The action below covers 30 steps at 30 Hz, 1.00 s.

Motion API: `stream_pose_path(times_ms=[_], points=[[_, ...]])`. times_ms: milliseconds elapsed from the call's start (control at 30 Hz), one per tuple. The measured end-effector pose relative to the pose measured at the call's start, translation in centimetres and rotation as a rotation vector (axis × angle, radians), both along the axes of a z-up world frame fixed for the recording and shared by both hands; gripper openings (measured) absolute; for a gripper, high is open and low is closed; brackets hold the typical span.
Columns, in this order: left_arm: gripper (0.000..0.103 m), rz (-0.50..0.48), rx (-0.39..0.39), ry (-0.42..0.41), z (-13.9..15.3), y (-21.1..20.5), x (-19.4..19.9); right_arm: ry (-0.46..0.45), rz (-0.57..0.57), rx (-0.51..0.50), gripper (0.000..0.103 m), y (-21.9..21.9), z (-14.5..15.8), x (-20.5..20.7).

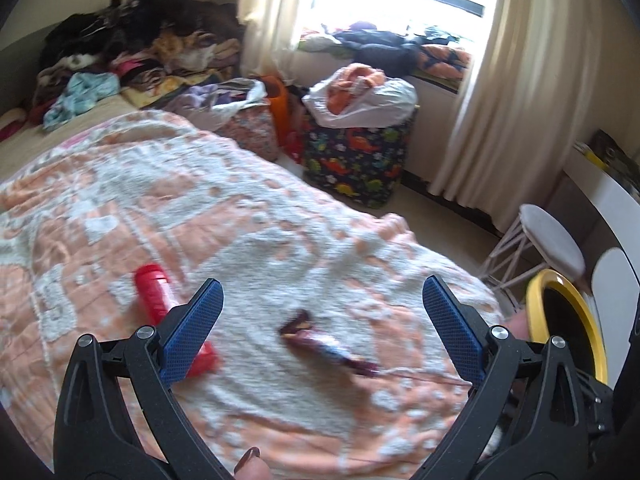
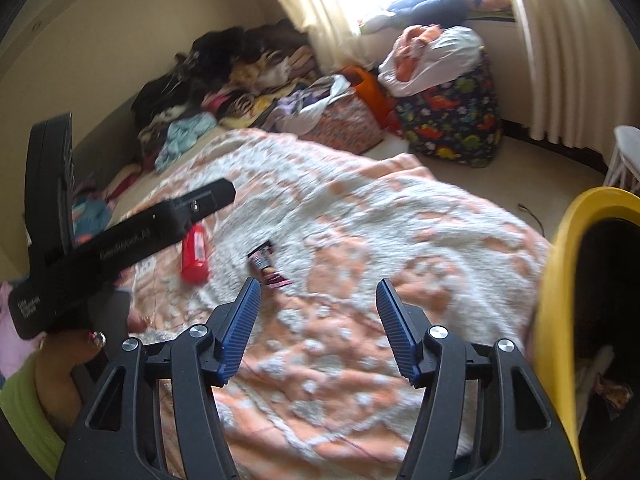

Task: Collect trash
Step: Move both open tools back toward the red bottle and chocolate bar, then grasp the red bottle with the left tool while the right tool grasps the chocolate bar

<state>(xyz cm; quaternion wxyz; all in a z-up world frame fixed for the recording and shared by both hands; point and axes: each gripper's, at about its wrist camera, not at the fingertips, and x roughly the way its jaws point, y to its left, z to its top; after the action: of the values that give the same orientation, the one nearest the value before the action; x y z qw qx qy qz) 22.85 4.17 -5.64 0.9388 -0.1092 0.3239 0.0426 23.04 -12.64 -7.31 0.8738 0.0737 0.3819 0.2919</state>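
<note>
A red wrapper [image 1: 160, 300] and a dark purple snack wrapper [image 1: 320, 340] lie on the orange-and-white blanket [image 1: 248, 216] of the bed. My left gripper [image 1: 322, 292] is open and empty just above the purple wrapper, with the red one beside its left finger. In the right wrist view the red wrapper [image 2: 195, 254] and the purple wrapper [image 2: 266, 268] lie ahead and left of my right gripper [image 2: 318, 290], which is open and empty. A yellow-rimmed bin [image 2: 568, 264] with a black liner stands at the right, also in the left wrist view [image 1: 576, 312].
Piled clothes [image 1: 132, 48] fill the far end of the bed. A dinosaur-print hamper [image 1: 356, 152] topped by a white bag, an orange bag [image 1: 280, 108], a white stool [image 1: 548, 244] and curtains [image 1: 500, 92] stand on the floor by the window.
</note>
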Motion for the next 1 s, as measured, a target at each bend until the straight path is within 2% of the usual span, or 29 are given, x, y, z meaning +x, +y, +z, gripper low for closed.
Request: stream_pose_path(times_ms=[233,433,533,600,633,700,800,867,1000], points=[[0.092,0.116,-0.034,0.033,-1.4,4.6,-0.2,0.024,0.092,-0.059,0.058,4.5,-1.4,1.0],[0.091,0.180,-0.108,0.075,-3.2,7.7,-0.3,0.024,0.143,-0.119,0.058,7.2,-2.8,2.4],[0.081,0.186,-0.151,0.091,-4.0,8.5,0.0,0.036,0.157,-0.137,0.058,8.2,-3.6,3.4],[0.074,0.186,-0.171,0.110,-4.6,8.7,0.2,0.039,0.169,-0.145,0.052,8.9,-4.0,4.0],[0.069,0.187,-0.177,0.118,-4.9,8.8,0.4,0.041,0.182,-0.147,0.043,9.2,-4.2,4.1],[0.061,0.193,-0.184,0.138,-5.6,8.8,0.6,0.038,0.201,-0.157,0.016,9.7,-4.3,4.2],[0.047,0.196,-0.158,0.152,-6.1,8.5,0.7,0.032,0.192,-0.146,0.015,9.2,-4.3,3.9],[0.033,0.189,-0.141,0.161,-6.2,8.3,0.8,0.030,0.167,-0.118,0.015,8.3,-4.0,3.7],[0.031,0.169,-0.129,0.159,-6.0,7.8,0.8,0.032,0.108,-0.065,0.015,6.1,-3.3,3.3]])
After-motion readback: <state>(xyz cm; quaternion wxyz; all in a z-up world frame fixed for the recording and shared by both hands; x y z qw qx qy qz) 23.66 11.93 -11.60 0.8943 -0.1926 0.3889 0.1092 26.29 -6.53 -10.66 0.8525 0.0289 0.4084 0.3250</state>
